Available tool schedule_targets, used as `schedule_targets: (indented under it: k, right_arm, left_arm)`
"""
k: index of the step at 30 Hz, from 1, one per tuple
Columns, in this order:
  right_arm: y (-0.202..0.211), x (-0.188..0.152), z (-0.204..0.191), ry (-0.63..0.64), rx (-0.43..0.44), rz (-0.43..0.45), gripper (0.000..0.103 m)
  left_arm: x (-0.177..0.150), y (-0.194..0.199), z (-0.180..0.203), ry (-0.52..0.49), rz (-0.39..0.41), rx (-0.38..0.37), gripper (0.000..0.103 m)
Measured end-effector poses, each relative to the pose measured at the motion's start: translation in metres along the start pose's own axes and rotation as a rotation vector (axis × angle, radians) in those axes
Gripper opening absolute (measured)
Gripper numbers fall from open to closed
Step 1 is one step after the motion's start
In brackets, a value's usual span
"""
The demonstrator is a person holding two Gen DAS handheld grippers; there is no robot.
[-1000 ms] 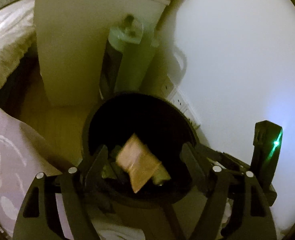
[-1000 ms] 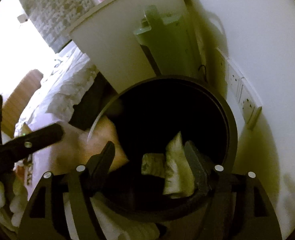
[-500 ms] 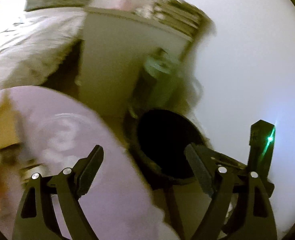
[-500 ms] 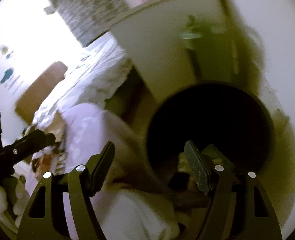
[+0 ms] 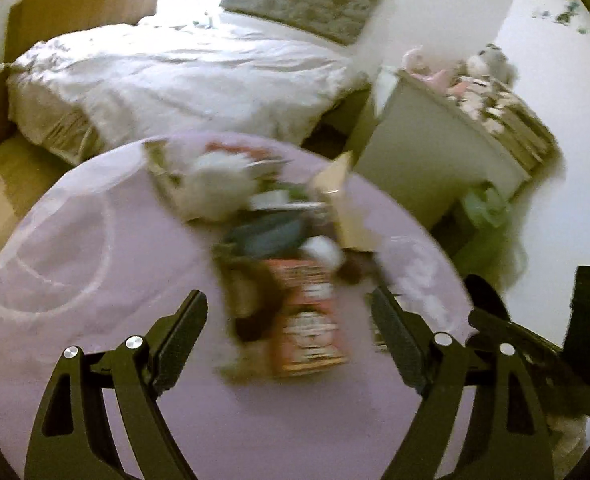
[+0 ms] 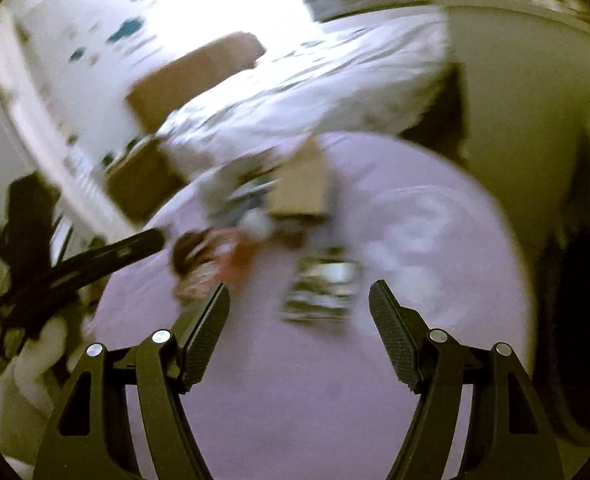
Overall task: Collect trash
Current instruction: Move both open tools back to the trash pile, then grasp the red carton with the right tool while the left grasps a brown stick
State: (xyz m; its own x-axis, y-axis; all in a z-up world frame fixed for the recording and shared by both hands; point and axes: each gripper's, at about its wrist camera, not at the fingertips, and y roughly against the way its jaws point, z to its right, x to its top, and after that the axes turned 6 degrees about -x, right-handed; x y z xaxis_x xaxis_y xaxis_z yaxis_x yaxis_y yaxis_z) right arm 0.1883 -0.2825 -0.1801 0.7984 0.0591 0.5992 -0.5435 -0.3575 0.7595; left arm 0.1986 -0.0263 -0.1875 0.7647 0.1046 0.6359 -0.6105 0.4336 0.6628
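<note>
Jaws first: the left gripper (image 5: 287,340) stands spread with nothing between its pads, though it has just been closing a little, and the right gripper (image 6: 299,320) is likewise spread and grasping nothing. Both hang over a round lilac table (image 5: 95,264) where the remaining trash lies in a heap near the middle. Nearest the left gripper is a red printed packet (image 5: 307,320), probably light, thin and crinkly, best pinched across its short width. Below the right gripper lies a dark-and-white wrapper (image 6: 323,288), flat and likely slippery, so an edge grip looks wiser. Further off sit a white crumpled wad (image 5: 215,184), soft and easy to squash, and a stiff-looking cardboard piece (image 5: 343,200). Blur hides finer detail. The table's rim falls away on every side; beyond it stand a bed (image 5: 167,76) and a white cabinet (image 5: 423,160), leaving open room above the tabletop.
</note>
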Motion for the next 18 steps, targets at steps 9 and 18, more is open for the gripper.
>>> schedule_targets:
  k: [9,18]
  right_arm:
    - [-0.053,-0.017,-0.079,0.153,-0.016,-0.117,0.072]
    - [-0.085,-0.003,-0.089,0.172,-0.129,-0.113,0.069]
  left_arm:
    - [0.006,-0.038,-0.034,-0.018,-0.111,-0.055,0.052]
    - [0.001,-0.015,-0.059,0.015,-0.065,-0.072,0.034]
